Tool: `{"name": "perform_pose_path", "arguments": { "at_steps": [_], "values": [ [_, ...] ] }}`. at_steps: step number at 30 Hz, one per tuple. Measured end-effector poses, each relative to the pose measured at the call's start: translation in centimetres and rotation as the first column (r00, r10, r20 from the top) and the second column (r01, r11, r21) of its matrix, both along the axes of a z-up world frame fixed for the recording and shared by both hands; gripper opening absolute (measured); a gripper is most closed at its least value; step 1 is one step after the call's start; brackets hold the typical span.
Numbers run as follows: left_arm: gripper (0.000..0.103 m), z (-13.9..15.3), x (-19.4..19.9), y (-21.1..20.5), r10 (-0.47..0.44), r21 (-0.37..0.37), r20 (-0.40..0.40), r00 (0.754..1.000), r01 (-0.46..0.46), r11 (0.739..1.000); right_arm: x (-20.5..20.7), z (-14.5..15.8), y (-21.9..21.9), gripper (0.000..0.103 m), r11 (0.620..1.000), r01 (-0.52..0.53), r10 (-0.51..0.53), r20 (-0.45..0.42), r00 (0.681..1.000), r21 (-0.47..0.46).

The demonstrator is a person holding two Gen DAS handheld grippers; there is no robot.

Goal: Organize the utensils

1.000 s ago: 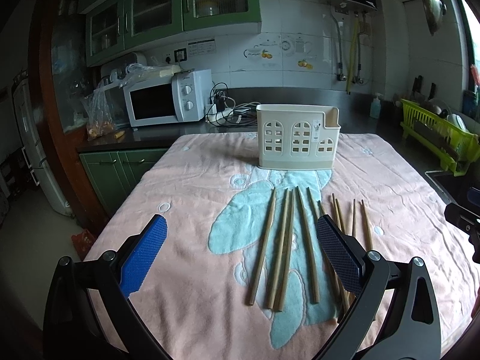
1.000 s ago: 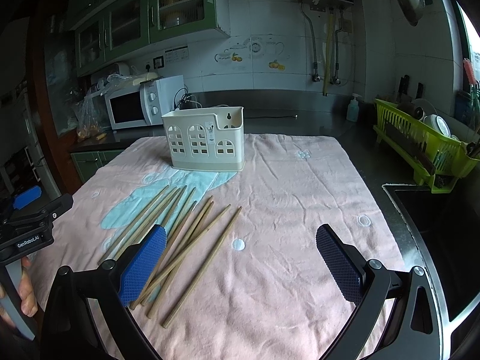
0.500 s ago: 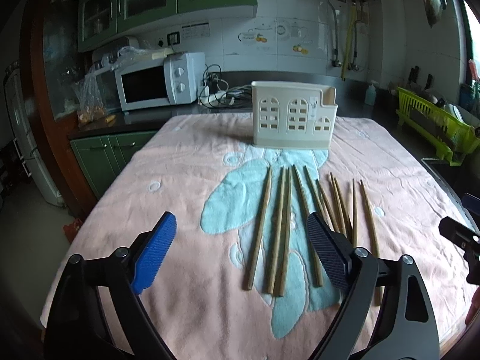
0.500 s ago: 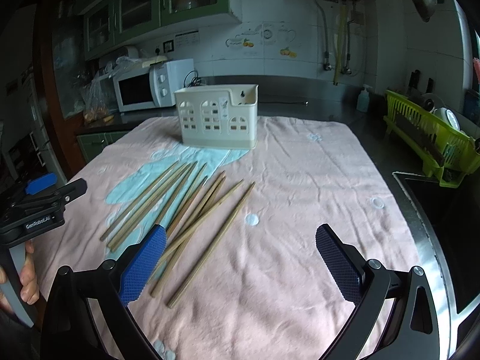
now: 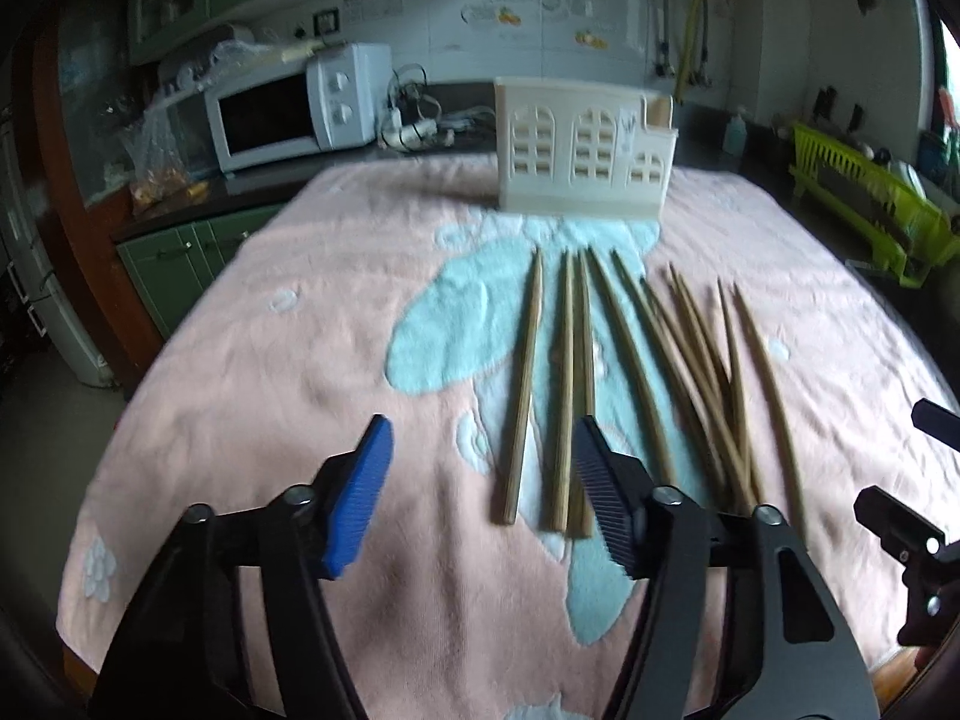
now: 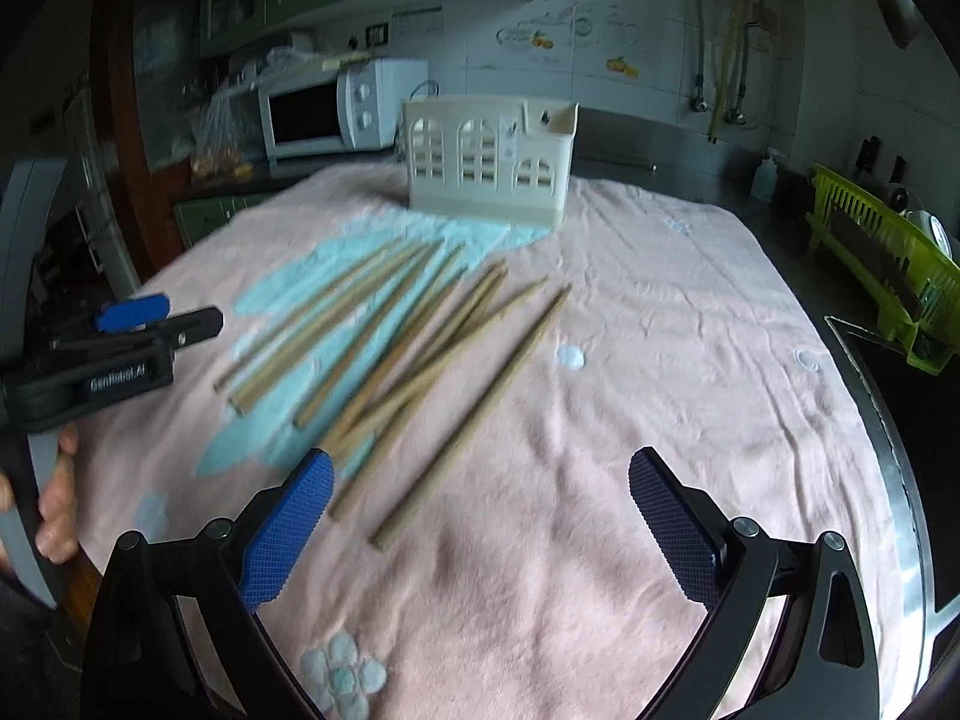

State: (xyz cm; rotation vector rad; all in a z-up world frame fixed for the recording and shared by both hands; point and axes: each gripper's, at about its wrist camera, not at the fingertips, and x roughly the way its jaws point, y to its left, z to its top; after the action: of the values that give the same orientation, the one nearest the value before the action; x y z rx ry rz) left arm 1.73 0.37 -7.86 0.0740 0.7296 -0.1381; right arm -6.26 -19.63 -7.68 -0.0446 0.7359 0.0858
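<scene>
We see left gripper point(image 5: 480, 492) lower, nearer chopsticks point(image 5: 600, 372), jaws narrowed yet spread; right gripper point(image 6: 480, 531) spread, empty. Pickup probably next; holder point(image 5: 585, 150) seemingly unfilled.

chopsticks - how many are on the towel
10 chopsticks, as far as I can tell, all flat on the pink towel: three nearly parallel at the left, seven fanned and crossing to their right. Blur and the left tongs may hide one.

A white microwave point(image 5: 282, 105) is seen on the dark desk point(image 6: 690, 162) beside green cabinets point(image 5: 180, 258); a lime dish rack point(image 6: 888, 270) is placed opposite.
</scene>
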Motion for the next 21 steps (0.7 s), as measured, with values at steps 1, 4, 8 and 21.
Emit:
{"name": "perform_pose_path", "arguments": {
  "at_steps": [1,4,8,21],
  "values": [
    [0.056,-0.2,0.1,0.0,-0.004,-0.003,-0.009,1.000,0.004,1.000,0.0,-0.4,0.1,0.084,1.000,-0.004,0.004,-0.010,1.000,0.003],
    [0.052,-0.9,0.5,0.0,-0.020,-0.023,-0.033,0.999,0.019,1.000,0.4,-1.3,0.3,0.077,1.000,-0.015,0.016,-0.051,0.999,0.018],
    [0.044,-1.5,0.8,0.0,-0.040,-0.034,-0.053,0.998,0.038,0.999,0.6,-1.5,1.0,0.075,1.000,-0.030,0.030,-0.056,0.998,0.003],
    [0.034,-2.6,2.5,-0.3,-0.082,-0.057,-0.108,0.991,0.076,0.995,1.1,-3.2,2.0,0.051,0.997,-0.039,0.032,-0.100,0.994,-0.071]
  ]
}}
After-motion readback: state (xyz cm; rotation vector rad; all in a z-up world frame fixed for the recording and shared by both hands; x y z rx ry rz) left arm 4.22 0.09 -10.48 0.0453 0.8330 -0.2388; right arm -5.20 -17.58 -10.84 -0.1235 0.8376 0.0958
